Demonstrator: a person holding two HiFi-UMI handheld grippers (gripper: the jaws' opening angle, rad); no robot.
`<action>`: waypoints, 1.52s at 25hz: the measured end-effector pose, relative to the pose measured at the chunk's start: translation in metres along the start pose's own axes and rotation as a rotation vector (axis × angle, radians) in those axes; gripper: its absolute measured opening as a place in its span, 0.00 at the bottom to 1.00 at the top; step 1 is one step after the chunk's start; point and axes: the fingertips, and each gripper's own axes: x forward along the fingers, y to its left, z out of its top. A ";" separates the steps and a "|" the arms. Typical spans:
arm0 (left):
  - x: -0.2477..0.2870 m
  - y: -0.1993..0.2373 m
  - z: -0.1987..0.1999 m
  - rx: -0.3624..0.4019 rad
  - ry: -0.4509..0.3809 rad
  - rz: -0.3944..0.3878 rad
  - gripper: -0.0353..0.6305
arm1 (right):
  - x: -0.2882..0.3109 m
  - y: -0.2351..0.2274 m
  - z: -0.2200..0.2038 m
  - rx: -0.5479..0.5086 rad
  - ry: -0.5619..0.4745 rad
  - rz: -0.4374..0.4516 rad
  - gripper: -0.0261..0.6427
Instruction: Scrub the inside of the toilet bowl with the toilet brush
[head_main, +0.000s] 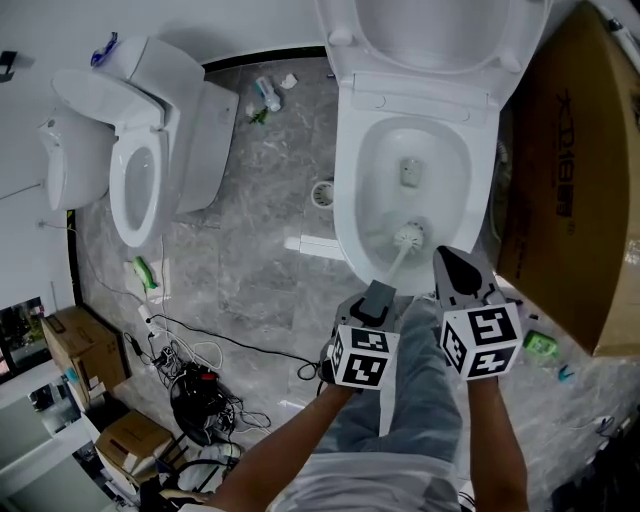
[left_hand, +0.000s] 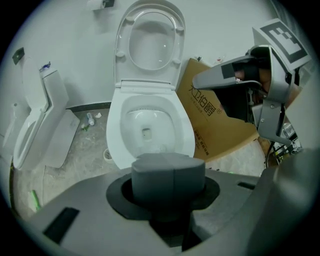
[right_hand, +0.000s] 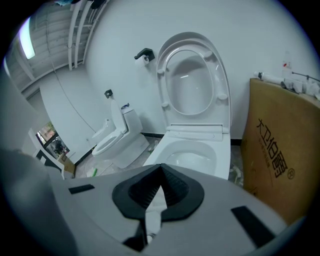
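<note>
The white toilet (head_main: 352, 215) stands with lid and seat raised; its bowl (left_hand: 147, 125) also shows ahead in the left gripper view. The toilet brush head (head_main: 408, 237) rests low inside the bowl near the front wall, and its pale shaft slants back to my left gripper (head_main: 378, 296). That gripper is shut on the brush's grey handle end (left_hand: 168, 172). My right gripper (head_main: 452, 262) hovers just right of it over the front rim, jaws shut and holding nothing (right_hand: 159, 192). The bowl (right_hand: 192, 157) lies beyond it.
A second toilet (head_main: 140, 170) stands at the left. A large cardboard box (head_main: 575, 180) leans close to the right of the bowl. A tangle of cables (head_main: 200, 390) and small boxes (head_main: 80, 340) lie at lower left. A bottle (head_main: 268, 95) and a floor drain (head_main: 322, 193) sit between the toilets.
</note>
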 end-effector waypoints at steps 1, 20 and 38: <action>0.002 -0.006 0.002 0.001 -0.003 -0.010 0.29 | -0.001 -0.001 0.000 0.003 0.001 -0.003 0.04; 0.047 -0.009 0.065 0.051 -0.055 -0.026 0.29 | 0.002 -0.027 -0.003 0.050 -0.001 -0.018 0.04; 0.097 0.025 0.123 0.145 -0.110 0.028 0.29 | 0.017 -0.035 -0.013 0.058 0.027 -0.006 0.04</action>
